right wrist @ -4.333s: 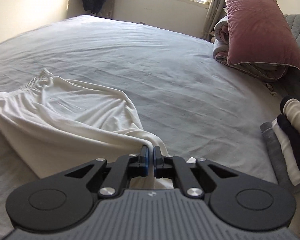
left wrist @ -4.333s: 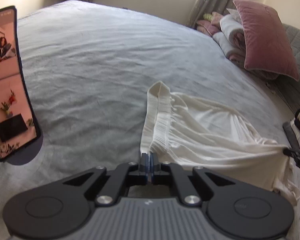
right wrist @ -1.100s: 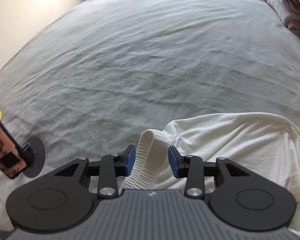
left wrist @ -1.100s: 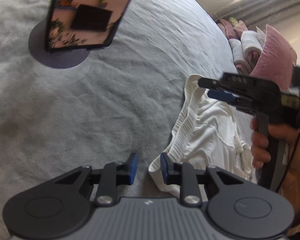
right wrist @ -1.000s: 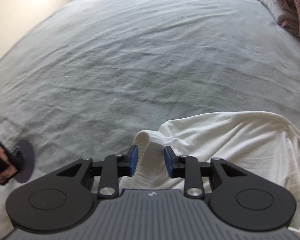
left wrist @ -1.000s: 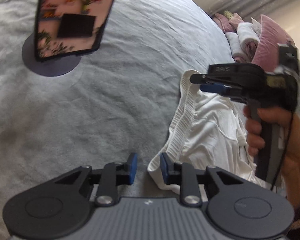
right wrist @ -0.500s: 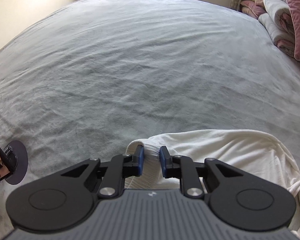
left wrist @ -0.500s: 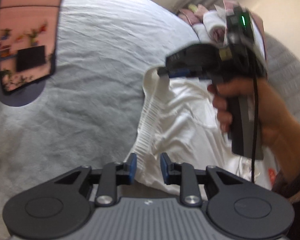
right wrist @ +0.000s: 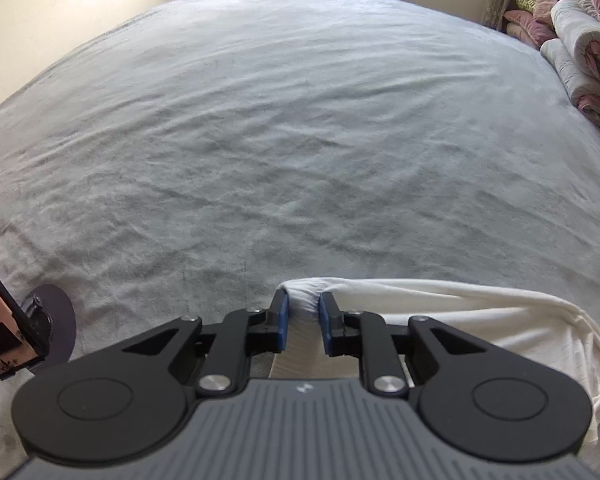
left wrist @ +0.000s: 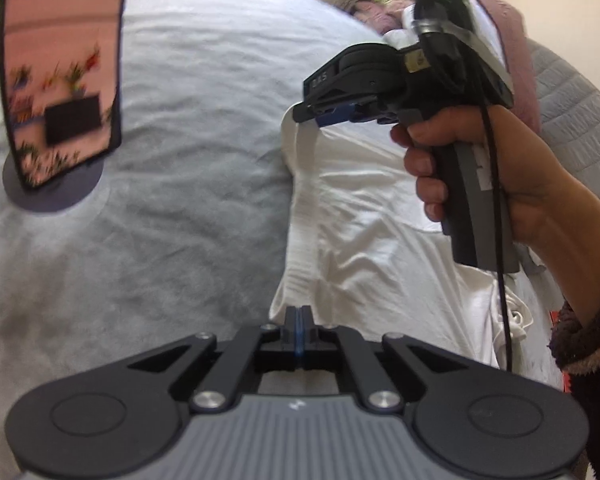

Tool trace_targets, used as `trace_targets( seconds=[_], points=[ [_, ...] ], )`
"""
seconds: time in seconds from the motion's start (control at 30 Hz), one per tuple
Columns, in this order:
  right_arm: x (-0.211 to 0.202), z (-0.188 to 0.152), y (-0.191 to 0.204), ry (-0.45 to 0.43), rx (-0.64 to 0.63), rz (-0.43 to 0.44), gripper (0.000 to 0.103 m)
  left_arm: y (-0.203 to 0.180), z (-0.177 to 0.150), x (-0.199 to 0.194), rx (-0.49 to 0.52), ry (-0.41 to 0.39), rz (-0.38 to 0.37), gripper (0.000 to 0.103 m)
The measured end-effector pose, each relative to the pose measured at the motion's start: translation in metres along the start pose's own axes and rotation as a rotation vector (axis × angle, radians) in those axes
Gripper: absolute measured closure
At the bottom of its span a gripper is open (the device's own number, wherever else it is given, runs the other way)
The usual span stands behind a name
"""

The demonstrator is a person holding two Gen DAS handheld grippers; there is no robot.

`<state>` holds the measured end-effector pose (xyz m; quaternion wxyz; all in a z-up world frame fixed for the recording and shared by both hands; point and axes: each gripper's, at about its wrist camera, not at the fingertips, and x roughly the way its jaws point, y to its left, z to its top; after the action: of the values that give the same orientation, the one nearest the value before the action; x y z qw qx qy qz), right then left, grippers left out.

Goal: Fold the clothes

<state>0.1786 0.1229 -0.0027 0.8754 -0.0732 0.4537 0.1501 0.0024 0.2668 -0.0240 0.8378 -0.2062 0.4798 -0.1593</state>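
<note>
Two grippers hold the same white garment (left wrist: 372, 216) by its ribbed waistband. Nearest the left wrist camera, the left gripper (left wrist: 298, 330) is clenched tight on the near end of that band, its blue pads pressed together with the cloth edge caught between them. The garment lies rumpled on the grey bedspread (left wrist: 172, 208), spreading away to the right. Farther along the band, the right gripper (left wrist: 332, 114) pinches the far corner and lifts it off the bed; a person's hand (left wrist: 480, 168) grips its handle. Raised lettering on its black body is too blurred to read, and a green light glows on top. To the left, a phone (left wrist: 60, 68) stands on a round base. Beyond, pink pillows (right wrist: 596, 20) and rolled bedding are stacked.
</note>
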Motion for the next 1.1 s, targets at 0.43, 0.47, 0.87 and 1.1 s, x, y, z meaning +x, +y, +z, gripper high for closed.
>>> trace_targets(
  seconds=[0.43, 0.47, 0.87, 1.1],
  points=[
    [0.006, -0.002, 0.004, 0.048, 0.015, 0.027, 0.065, 0.032, -0.004, 0.025, -0.426, 0.064, -0.157, 0.069],
    [0.009, -0.003, 0.007, 0.054, 0.008, 0.015, 0.065, 0.03, -0.005, 0.029, -0.433, 0.066, -0.139, 0.069],
    [0.009, -0.017, -0.006, -0.034, 0.019, -0.022, 0.085, 0.002, -0.013, 0.024, -0.351, -0.084, 0.063, 0.099],
    [0.002, -0.004, -0.011, -0.08, 0.11, 0.075, 0.09, -0.011, -0.007, -0.018, -0.202, -0.236, 0.185, 0.099]
  ],
)
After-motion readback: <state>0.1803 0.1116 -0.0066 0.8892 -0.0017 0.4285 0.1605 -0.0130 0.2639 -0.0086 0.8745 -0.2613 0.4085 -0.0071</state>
